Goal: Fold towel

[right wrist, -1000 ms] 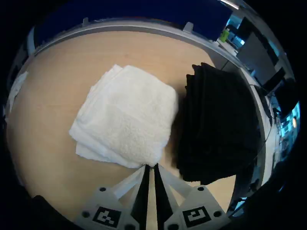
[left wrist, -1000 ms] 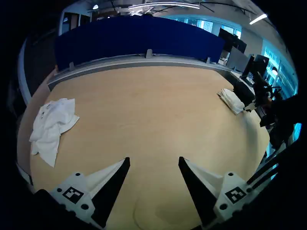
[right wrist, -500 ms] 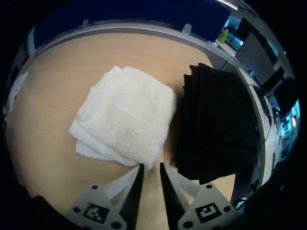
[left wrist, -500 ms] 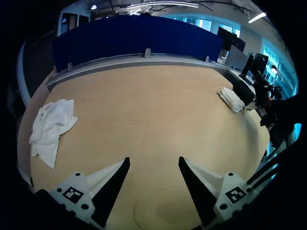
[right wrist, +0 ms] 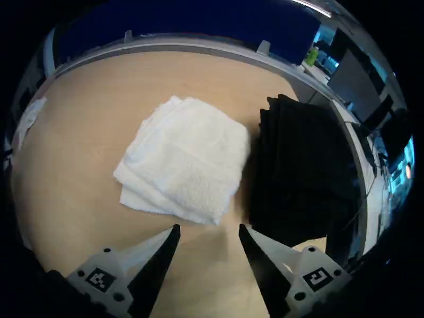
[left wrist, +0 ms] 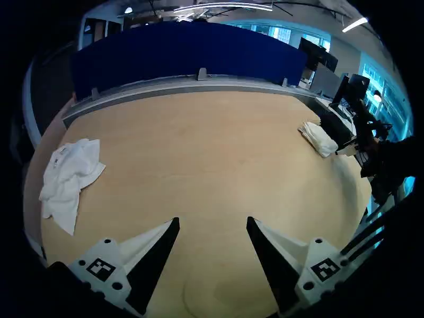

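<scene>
A folded white towel lies on the wooden table, just ahead of my right gripper, which is open and holds nothing. That same folded towel appears small at the table's right edge in the left gripper view. A crumpled white towel lies at the table's left side, well ahead and left of my left gripper, which stands open over bare wood. The crumpled towel also peeks in at the far left of the right gripper view.
A stack of folded black cloth sits right beside the white folded towel. A blue partition and a grey rail run along the table's far edge. Monitors and a dark chair stand off to the right.
My right gripper went from shut to open and drew back slightly from the folded white towel. The left gripper has barely shifted.
</scene>
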